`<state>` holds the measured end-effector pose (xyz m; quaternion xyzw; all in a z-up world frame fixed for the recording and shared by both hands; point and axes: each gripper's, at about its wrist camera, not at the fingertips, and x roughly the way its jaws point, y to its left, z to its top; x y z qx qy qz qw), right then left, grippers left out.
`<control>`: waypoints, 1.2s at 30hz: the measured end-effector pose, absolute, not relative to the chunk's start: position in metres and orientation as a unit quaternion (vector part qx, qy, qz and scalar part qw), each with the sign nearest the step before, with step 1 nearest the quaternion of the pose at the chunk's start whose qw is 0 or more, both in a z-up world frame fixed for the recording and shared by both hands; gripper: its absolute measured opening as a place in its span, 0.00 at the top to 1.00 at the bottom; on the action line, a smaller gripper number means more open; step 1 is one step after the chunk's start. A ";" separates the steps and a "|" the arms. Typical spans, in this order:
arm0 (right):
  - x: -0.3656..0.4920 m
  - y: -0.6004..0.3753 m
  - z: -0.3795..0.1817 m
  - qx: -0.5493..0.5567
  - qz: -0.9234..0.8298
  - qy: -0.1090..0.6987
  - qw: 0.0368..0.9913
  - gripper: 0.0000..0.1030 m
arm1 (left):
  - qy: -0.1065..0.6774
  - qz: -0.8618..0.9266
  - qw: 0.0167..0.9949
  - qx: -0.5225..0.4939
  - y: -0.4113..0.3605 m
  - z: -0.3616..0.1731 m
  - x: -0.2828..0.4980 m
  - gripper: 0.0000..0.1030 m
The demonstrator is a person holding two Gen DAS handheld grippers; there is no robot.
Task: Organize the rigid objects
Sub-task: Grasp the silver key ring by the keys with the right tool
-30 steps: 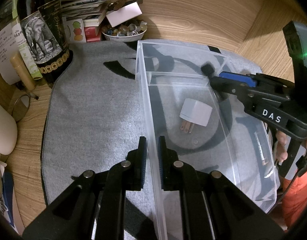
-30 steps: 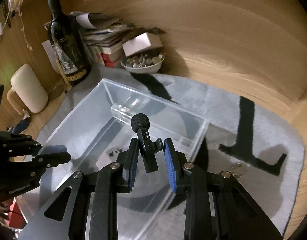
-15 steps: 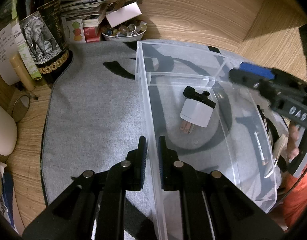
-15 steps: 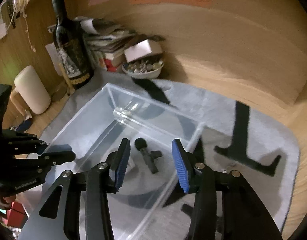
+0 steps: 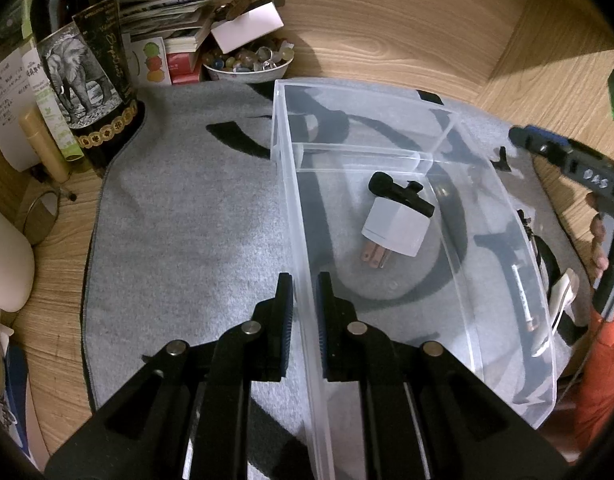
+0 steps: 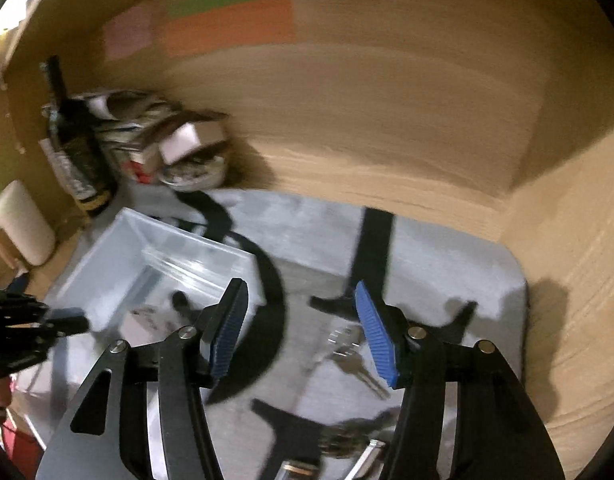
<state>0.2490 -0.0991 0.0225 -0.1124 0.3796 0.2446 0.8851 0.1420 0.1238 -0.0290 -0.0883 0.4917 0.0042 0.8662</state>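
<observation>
A clear plastic bin sits on a grey mat. Inside it lie a white plug adapter and a small black microphone resting against it. My left gripper is shut on the bin's left wall. My right gripper is open and empty, above the mat to the right of the bin; it also shows at the right edge of the left wrist view. Keys lie on the mat between and below its fingers.
A dark wine bottle, stacked papers and boxes and a bowl of marbles stand at the back left. More small items lie on the mat right of the bin. A wooden wall rises behind.
My right gripper opened and dropped the black microphone into the bin, then pulled back to the right, away from the bin. My left gripper has kept its hold on the bin wall.
</observation>
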 end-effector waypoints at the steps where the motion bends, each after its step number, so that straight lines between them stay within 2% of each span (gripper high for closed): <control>1: 0.254 -0.102 0.016 -0.116 0.239 0.388 0.882 0.49 | 0.492 0.004 0.866 -0.088 0.124 -0.029 0.142 0.91; 10: 0.283 -0.117 -0.044 -0.137 0.225 0.481 0.836 0.49 | 0.491 0.002 0.866 -0.090 0.125 -0.031 0.143 0.90; 19: 0.289 -0.122 -0.062 -0.159 0.225 0.505 0.818 0.50 | 0.492 0.002 0.866 -0.092 0.125 -0.031 0.143 0.90; 21: 0.287 -0.121 -0.062 -0.155 0.233 0.504 0.817 0.55 | 0.492 0.002 0.866 -0.093 0.124 -0.031 0.143 0.90; 24: 0.281 -0.118 -0.063 -0.173 0.231 0.497 0.818 0.57 | 0.492 0.002 0.866 -0.093 0.124 -0.031 0.143 0.90; 29: 0.274 -0.113 -0.062 -0.181 0.244 0.487 0.819 0.75 | 0.491 0.002 0.866 -0.093 0.124 -0.031 0.143 0.90; 36: 0.267 -0.112 -0.055 -0.175 0.237 0.469 0.833 0.78 | 0.492 0.002 0.866 -0.094 0.124 -0.031 0.143 0.90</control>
